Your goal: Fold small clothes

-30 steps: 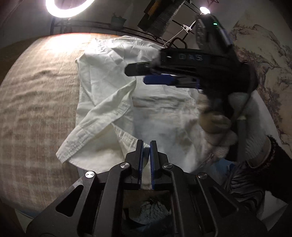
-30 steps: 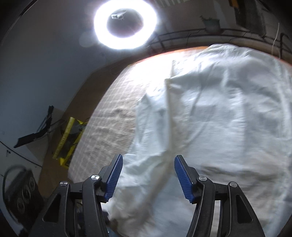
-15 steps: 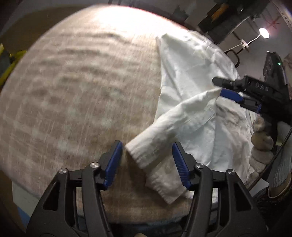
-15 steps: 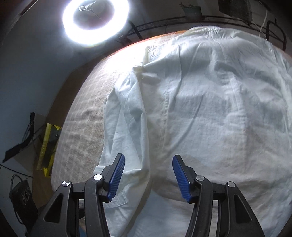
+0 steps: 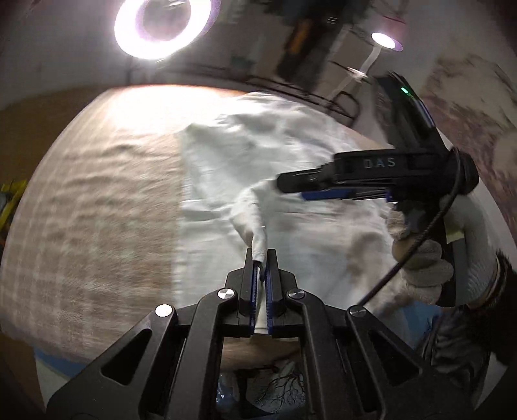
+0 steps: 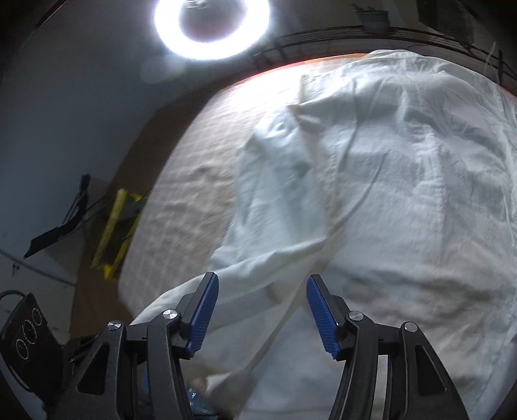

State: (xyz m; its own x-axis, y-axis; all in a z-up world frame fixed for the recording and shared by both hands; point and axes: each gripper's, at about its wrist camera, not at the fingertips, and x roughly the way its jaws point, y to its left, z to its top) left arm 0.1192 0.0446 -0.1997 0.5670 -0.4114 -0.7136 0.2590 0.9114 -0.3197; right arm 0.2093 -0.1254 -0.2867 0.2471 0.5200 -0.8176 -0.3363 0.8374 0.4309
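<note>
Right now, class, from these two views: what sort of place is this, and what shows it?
Probably an indoor room set up for filming. A ring light shines over a cloth-covered table where a white shirt lies; a potted plant sits on a rack behind.

Motion blur softens the white shirt and checked cloth in the left view. The sleeve end vanishes between the left gripper pads. The right gripper shows side-on, its gap unreadable; the shirt's right side is cropped.
</note>
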